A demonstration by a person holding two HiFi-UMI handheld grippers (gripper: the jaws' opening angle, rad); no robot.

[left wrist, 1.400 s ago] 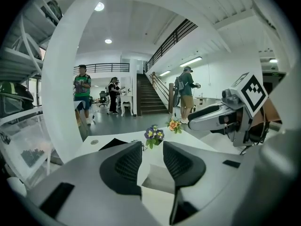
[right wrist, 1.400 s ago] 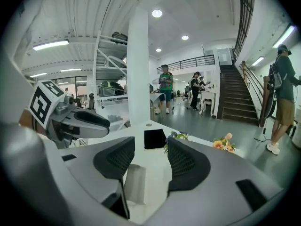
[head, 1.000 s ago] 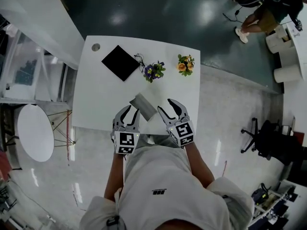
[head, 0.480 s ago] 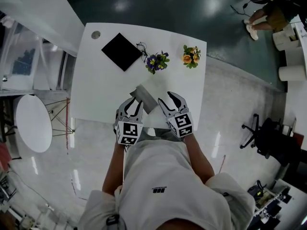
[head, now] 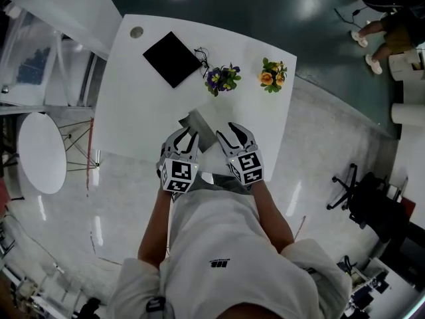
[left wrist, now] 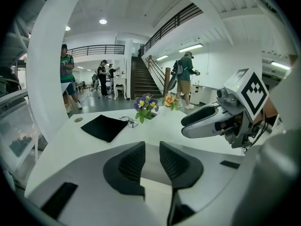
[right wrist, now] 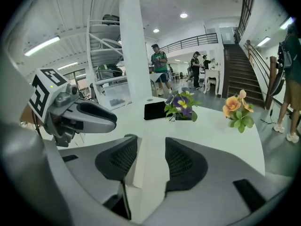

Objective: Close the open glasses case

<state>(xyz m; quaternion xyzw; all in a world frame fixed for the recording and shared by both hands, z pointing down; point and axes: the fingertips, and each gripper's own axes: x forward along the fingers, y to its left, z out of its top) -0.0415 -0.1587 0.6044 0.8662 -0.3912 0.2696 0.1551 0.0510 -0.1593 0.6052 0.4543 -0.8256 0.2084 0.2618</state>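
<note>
**Glasses case [head: 197,127].** The grey case lay slantwise near the front edge of the white bench [head: 133,105]. Farther back on the bench lay a black square cloth [head: 172,58], a purple flower bunch [head: 222,78] and an orange one [head: 273,74]. Beyond the bench were a glossy dark floor [head: 265,12], a round white table [head: 41,153] and an office chair [head: 352,191]; a staircase [left wrist: 141,76] rose at the back of the room.

Compared with a second earlier, both tools had sunk toward the bench and now flanked the case closely.

The left tool [head: 186,135] sat at the case's near left edge, its jaws narrowly parted and clamping nothing. The right tool [head: 227,133] sat just to the case's right. Its jaws were closing but not yet clenched, and the case edge lay beside one of them.
</note>
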